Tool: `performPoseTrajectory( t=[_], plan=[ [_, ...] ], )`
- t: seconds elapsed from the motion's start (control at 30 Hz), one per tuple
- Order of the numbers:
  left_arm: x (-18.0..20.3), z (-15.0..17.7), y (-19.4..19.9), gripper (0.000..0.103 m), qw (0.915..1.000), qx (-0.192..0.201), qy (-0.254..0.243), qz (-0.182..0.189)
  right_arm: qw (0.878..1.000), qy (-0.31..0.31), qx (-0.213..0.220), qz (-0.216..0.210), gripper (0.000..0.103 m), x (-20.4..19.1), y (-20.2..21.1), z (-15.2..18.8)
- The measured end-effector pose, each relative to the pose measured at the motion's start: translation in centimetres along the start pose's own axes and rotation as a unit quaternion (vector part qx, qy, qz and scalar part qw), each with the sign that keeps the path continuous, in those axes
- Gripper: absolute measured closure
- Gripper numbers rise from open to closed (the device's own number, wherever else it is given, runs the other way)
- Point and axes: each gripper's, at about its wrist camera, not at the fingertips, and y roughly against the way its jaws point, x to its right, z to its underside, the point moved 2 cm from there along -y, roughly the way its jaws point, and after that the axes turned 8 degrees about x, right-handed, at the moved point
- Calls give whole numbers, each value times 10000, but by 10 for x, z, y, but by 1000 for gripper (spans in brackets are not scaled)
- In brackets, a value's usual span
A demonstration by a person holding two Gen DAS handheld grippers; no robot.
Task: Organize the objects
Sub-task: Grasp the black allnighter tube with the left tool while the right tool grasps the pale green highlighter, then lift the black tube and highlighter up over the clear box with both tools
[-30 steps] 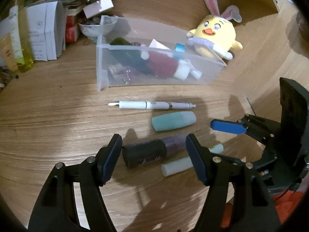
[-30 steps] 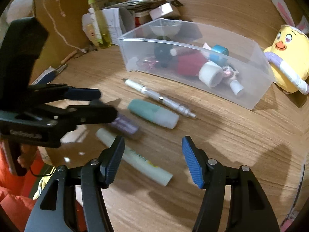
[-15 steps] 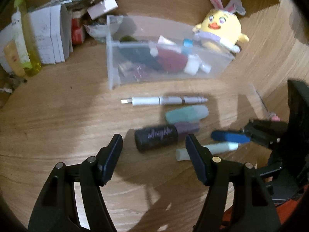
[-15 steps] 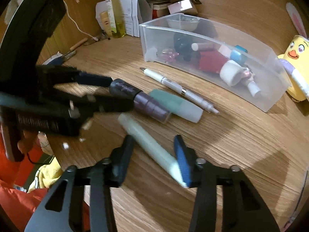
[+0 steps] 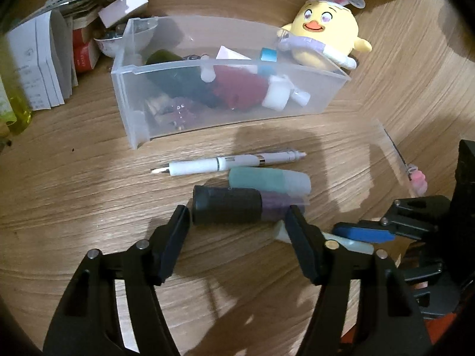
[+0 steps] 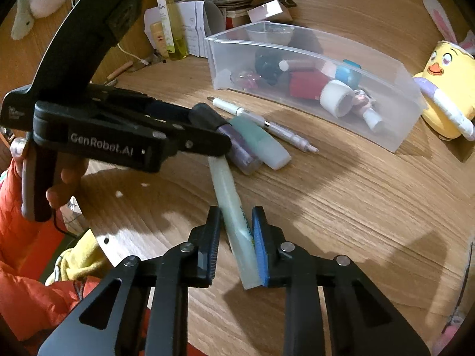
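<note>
A clear plastic bin (image 5: 297, 109) (image 6: 397, 136) holding several toiletries stands on the wooden desk. In front of it lie a white pen (image 5: 207, 166) (image 6: 279, 132), a teal-and-white tube (image 5: 267, 179) (image 6: 261, 142) and a black-and-purple tube (image 5: 234, 204) (image 6: 237, 145). My left gripper (image 5: 237, 216) (image 6: 196, 124) is open, its fingers on either side of the black-and-purple tube. My right gripper (image 6: 236, 222) is shut on a pale green tube (image 6: 234, 216) (image 5: 353, 243), which rests on the desk.
A yellow chick plush (image 5: 323, 32) (image 6: 445, 86) sits right of the bin. Boxes, papers (image 5: 38, 65) and a yellow bottle (image 6: 172, 26) crowd the back left. A white bowl (image 5: 118, 44) stands behind the bin. A pink charm (image 5: 417, 178) lies at right.
My right gripper closed from open onto the pale green tube. My left gripper moved forward, so its open fingers now flank the black-and-purple tube.
</note>
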Motion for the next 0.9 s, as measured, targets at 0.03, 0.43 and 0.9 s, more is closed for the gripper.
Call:
performPoseTrajectory(
  t=[0.03,0.43,0.9],
  plan=[
    [0,0,0,42,10000,-2,-16,-23,10000,-6,-1,11,84,1,1,1],
    [8,-8,19,42,9985,212,-373,-343,9985,-338,1,420,84,29,18,15],
    [23,2,-4,50,9977,-171,-598,-270,9931,-918,180,711,86,53,20,13]
  ],
)
